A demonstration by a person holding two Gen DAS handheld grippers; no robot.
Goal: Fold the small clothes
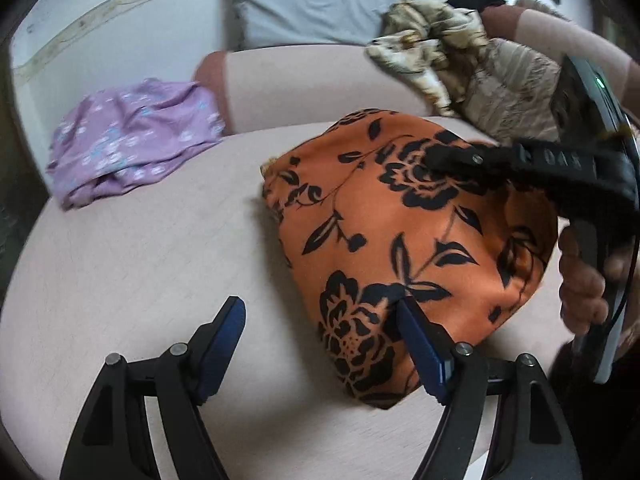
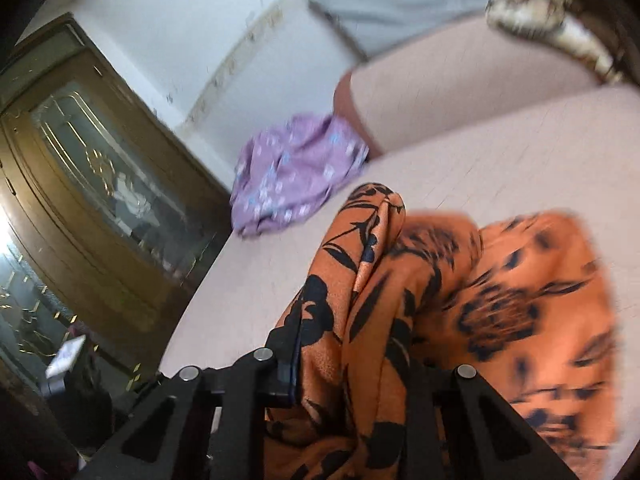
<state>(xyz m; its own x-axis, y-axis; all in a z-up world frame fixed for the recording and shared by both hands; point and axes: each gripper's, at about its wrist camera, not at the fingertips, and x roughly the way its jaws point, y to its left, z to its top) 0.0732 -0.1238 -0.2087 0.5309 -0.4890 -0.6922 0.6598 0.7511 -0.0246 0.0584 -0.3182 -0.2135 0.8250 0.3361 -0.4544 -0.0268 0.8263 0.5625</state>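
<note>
Right now the orange garment [image 1: 404, 232] with its black flower print lies bunched on the pale pink bed [image 1: 140, 264], near the middle of the surface. The right gripper [image 2: 356, 356] has its fingers [image 2: 289, 360] drawn in narrow on a gathered fold of that cloth — the fabric fills the gap between them and rises in a ridge above the rest of the garment. In the left wrist view the same tool reaches in from the right side, a person's hand [image 1: 584, 280] wrapped round its handle, its tip over the orange cloth. The left gripper [image 1: 320, 320] stands with its fingers [image 1: 224, 332] spread wide and nothing between them — one blue-padded finger over bare bed, the other at the near edge of the garment. A lilac flowered garment [image 1: 132, 140] lies crumpled well apart at the far left of the bed, beside a pink bolster [image 1: 304, 80].
</note>
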